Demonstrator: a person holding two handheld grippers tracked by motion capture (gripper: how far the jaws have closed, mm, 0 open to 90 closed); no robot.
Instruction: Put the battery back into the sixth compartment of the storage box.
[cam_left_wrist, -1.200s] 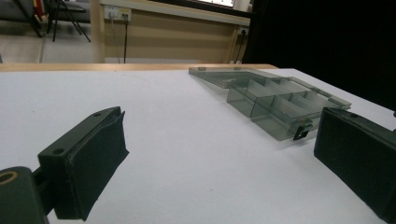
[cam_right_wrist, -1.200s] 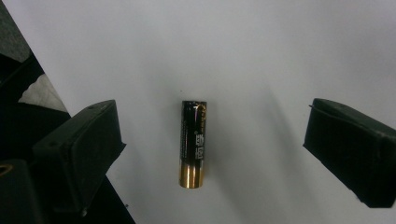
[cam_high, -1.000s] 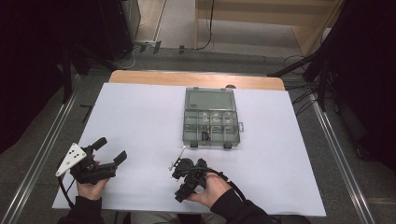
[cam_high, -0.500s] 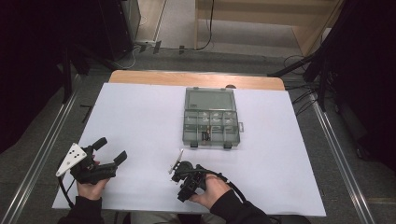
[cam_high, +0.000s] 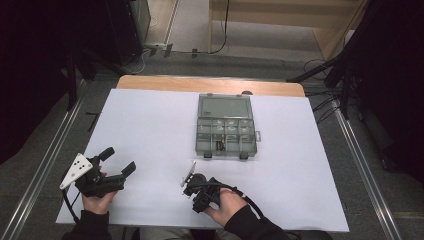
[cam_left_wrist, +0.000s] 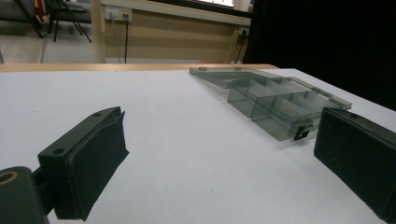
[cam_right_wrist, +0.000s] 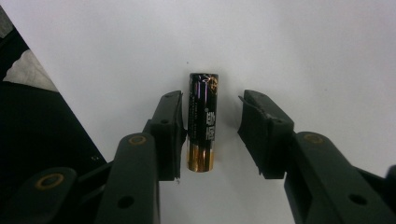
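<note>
While the right gripper (cam_right_wrist: 210, 135) points straight down at the smooth white tabletop (cam_high: 150, 125), a black and gold cylindrical battery (cam_right_wrist: 202, 122) lies flat between its two matte black jaws. These jaws have just been closing: the left-hand pad in the right gripper view sits just beside or against the battery's glossy side, though I cannot tell which, while the other pad stands clear of it with bare white surface in the gap. The battery's gold end points toward the camera, its dark printed wrap away from it. In the high view this gripper (cam_high: 197, 187) is near the table's front edge, just in front of the clear grey plastic compartment box (cam_high: 225, 132), whose flat lid lies folded open behind its rows of small square cells.

The left gripper (cam_high: 117, 162), held well to the left, has its broad rubbery pads spread wide with nothing between them; the translucent box (cam_left_wrist: 275, 102) lies some way ahead of it.
</note>
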